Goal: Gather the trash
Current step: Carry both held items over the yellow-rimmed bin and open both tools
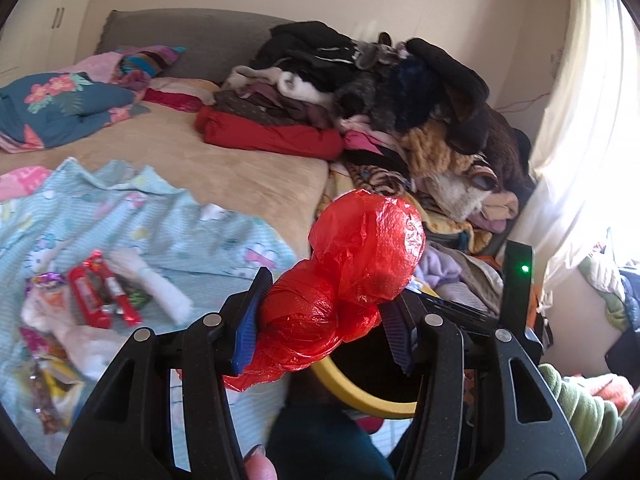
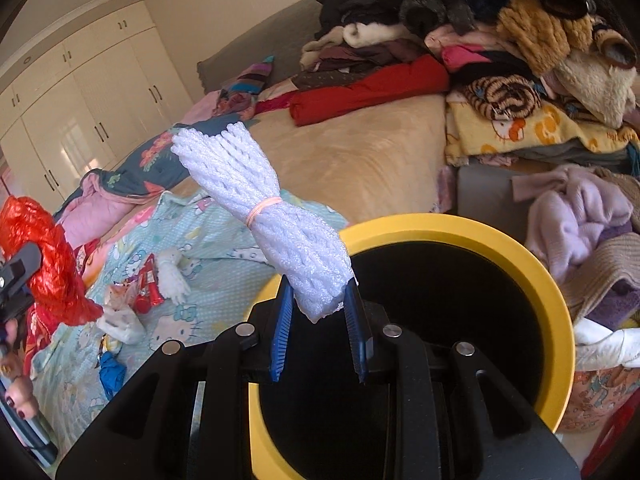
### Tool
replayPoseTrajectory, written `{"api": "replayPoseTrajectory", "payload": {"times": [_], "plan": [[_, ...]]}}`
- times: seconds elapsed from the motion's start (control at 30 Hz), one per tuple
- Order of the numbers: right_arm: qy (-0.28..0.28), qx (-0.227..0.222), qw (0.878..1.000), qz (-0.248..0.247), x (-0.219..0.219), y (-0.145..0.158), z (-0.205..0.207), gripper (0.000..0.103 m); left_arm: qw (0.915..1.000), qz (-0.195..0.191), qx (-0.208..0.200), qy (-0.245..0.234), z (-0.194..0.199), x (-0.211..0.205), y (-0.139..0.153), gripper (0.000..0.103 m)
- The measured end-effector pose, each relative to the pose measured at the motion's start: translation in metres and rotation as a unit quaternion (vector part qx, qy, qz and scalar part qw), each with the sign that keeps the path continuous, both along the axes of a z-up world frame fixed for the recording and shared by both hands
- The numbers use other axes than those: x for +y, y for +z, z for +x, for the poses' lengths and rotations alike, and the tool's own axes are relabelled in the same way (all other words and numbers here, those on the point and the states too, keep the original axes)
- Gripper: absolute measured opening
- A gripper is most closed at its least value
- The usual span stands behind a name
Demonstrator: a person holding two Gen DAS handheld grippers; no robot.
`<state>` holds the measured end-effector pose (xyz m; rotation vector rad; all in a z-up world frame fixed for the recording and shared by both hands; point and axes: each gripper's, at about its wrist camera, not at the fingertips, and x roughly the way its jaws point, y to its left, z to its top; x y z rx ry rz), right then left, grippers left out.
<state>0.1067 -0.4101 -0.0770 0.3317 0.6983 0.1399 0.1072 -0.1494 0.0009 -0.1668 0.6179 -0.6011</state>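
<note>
Left gripper (image 1: pixel 320 320) clamps one crinkled red plastic bag (image 1: pixel 360 256); right gripper (image 2: pixel 318 320) clamps one banded white foam-net bundle (image 2: pixel 264 208) above one round yellow-rimmed bin (image 2: pixel 556 304).

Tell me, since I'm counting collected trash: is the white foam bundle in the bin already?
Not yet. The right gripper is shut on the white foam bundle, holding it above the yellow-rimmed bin.

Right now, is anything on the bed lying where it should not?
Yes. Red snack wrappers and crumpled white paper lie scattered on the light blue cartoon blanket, not in the yellow bin. A small blue scrap lies there too.
</note>
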Motion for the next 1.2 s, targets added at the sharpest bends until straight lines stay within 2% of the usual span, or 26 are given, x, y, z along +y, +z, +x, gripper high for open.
{"api": "replayPoseTrajectory", "payload": {"times": [0.47, 0.83, 1.03, 1.1, 1.13, 1.17, 1.2], "plan": [[-0.048, 0.048, 0.997, 0.038, -0.063, -0.019, -0.004, 0.025, 0.9987, 0.018, 0.019, -0.044, 0.006, -0.062, -0.025, 0.044], [-0.063, 0.072, 0.994, 0.046, -0.085, -0.026, -0.005, 0.026, 0.9958, 0.031, 0.060, -0.062, 0.026, -0.099, -0.055, 0.044], [-0.062, 0.073, 0.994, 0.043, -0.087, -0.023, -0.005, 0.028, 0.9947, 0.032, 0.067, -0.071, 0.033, -0.107, -0.063, 0.045], [-0.066, 0.072, 0.994, 0.041, -0.088, -0.022, -0.006, 0.034, 0.9948, 0.031, 0.068, -0.069, 0.036, -0.108, -0.065, 0.052], [-0.068, 0.070, 0.994, 0.042, -0.089, -0.021, -0.006, 0.036, 0.9950, 0.032, 0.067, -0.066, 0.037, -0.108, -0.065, 0.060], [-0.071, 0.068, 0.994, 0.045, -0.090, -0.020, -0.007, 0.044, 0.9953, 0.036, 0.066, -0.061, 0.038, -0.107, -0.065, 0.068], [-0.077, 0.064, 0.994, 0.048, -0.092, -0.019, -0.008, 0.054, 0.9955, 0.037, 0.066, -0.058, 0.037, -0.106, -0.065, 0.071]]}}
